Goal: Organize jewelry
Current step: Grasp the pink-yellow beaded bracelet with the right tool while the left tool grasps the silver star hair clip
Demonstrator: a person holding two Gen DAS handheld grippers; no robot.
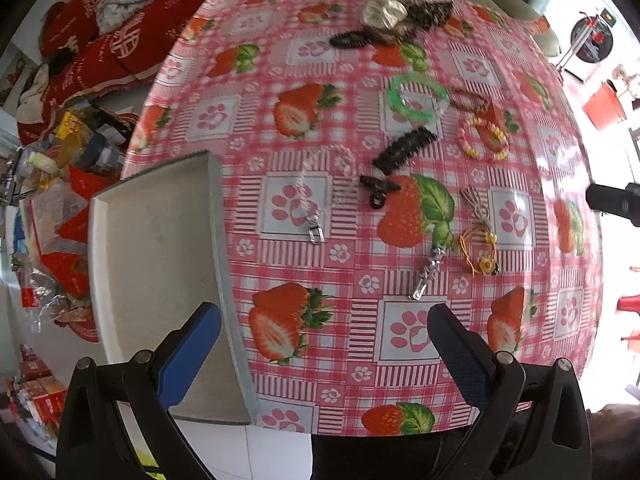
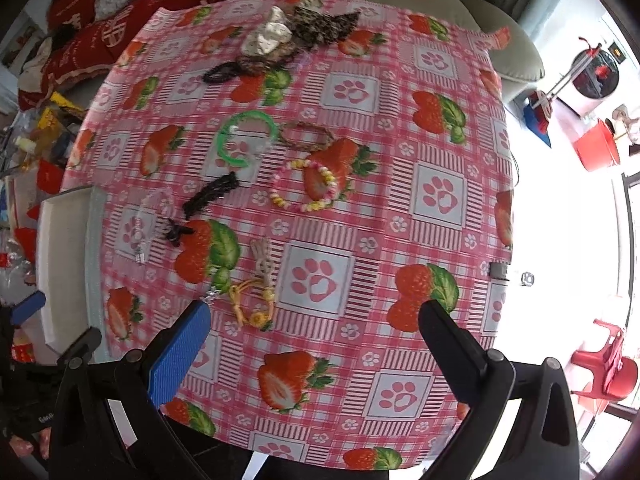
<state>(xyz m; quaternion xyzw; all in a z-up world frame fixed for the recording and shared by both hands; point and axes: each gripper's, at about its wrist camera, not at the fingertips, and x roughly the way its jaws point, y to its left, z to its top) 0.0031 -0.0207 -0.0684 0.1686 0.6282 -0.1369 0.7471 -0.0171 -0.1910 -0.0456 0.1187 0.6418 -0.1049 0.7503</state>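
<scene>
Both grippers hang above the near edge of the desk, which wears a pink strawberry cloth. The left gripper and the right gripper each have their jaws spread wide, pinching nothing. The jewelry lies loose mid-desk: a green bangle, a pink-and-yellow bead bracelet, a fuzzy black clip and a yellow cord charm. A grey tray sits at the left edge. A heap of scrunchies crowds the far side
</scene>
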